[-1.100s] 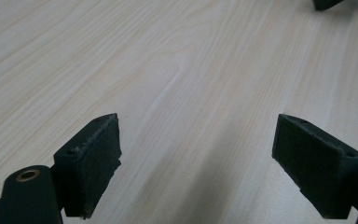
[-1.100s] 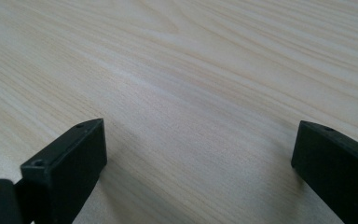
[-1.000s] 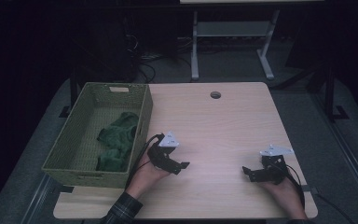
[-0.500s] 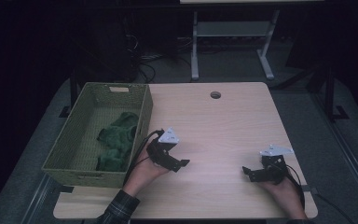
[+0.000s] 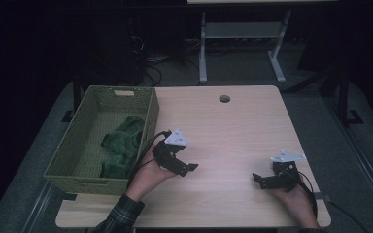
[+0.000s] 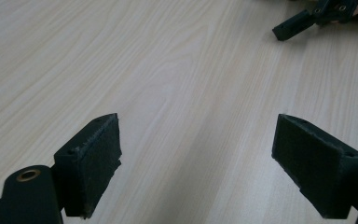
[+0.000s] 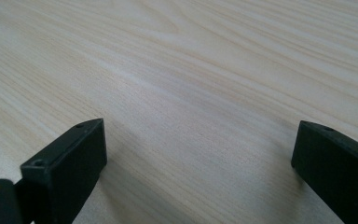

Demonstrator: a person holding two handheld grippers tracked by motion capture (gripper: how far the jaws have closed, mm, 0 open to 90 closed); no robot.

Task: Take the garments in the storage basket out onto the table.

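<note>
Table [image 5: 233, 131]: pale wood grain, smooth, faint sheen. Basket [image 5: 70, 155]: woven, coarse, olive; cloth [image 5: 121, 141] inside soft, green. Left gripper [image 6: 196, 154] pads [image 6: 95, 158]: matt black, finely textured

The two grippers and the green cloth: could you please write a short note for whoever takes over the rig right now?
Left gripper: jaws wide open, holding nothing, low over the light wooden table, just right of the basket.
Right gripper: jaws wide open, holding nothing, near the table's right front, pointing towards the left gripper.
Crumpled dark green cloth: lies inside the woven olive-green rectangular basket at the table's left edge.
Done: the cloth is in the basket.
Left: probably nothing on the tabletop to collect; confirm the next step before moving.
</note>
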